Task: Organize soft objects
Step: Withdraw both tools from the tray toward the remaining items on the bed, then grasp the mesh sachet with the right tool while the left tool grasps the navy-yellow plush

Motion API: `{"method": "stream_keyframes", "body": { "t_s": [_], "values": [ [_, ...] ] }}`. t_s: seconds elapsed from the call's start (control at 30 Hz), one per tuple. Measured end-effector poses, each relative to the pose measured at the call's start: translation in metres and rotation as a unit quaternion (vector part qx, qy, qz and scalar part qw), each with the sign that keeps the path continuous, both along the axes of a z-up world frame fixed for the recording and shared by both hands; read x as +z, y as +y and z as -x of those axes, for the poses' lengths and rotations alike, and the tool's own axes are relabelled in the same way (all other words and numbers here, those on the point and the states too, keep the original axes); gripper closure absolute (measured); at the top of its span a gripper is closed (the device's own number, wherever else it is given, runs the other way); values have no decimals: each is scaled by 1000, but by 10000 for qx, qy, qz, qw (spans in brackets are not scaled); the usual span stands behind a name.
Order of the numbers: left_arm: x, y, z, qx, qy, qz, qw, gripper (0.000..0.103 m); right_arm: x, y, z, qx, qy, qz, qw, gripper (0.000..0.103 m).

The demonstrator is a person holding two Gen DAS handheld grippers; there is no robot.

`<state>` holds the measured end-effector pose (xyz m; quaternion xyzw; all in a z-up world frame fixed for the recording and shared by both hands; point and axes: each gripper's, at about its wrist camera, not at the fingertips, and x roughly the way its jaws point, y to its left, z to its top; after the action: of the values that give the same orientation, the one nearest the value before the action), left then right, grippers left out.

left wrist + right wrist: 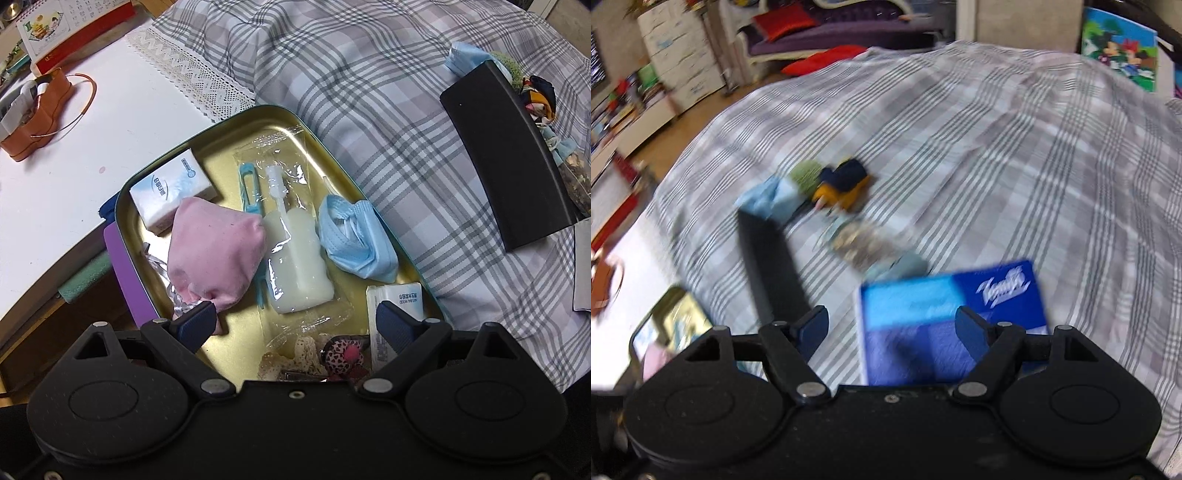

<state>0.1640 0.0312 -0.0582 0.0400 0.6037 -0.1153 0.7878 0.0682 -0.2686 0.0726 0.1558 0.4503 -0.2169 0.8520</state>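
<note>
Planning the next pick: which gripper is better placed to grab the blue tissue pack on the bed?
Right. The right gripper is open with the blue tissue pack just ahead between its fingers; the left gripper hovers open over the tin.

Each matte black plastic claw, the left claw (295,321) and the right claw (892,326), has round textured hubs, silver pivot screws and seemingly dark blue rubbery fingertips (197,319).

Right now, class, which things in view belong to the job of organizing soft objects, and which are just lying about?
Belong:
tin tray
pink pouch
blue face mask
blue tissue pack

Lying about:
black lid
orange basket
calendar
</note>
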Motion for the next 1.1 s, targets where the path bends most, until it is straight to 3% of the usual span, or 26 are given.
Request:
{"method": "stream_keyframes", "body": {
  "t_s": [0.2,0.5,0.73,0.83,0.9,1.1],
  "values": [
    [-1,-4,2,-93,36,9,9999,13,-15,-12,-39,-22,51,-37,10000,21],
    [-5,-11,3,-210,123,2,9997,13,-70,13,-95,507,641,113,9966,20],
    [-8,-18,3,-324,187,14,9993,13,-103,20,-127,773,1055,533,9900,20],
    [-7,-19,2,-324,184,72,9993,13,-110,7,-136,670,1195,721,9879,21],
    [-5,-19,1,-282,147,117,9994,13,-108,-8,-135,570,1170,563,9899,21],
    [6,-23,-3,-309,-17,315,9990,13,-109,-53,-127,-191,1079,567,9924,22]
  ]
}}
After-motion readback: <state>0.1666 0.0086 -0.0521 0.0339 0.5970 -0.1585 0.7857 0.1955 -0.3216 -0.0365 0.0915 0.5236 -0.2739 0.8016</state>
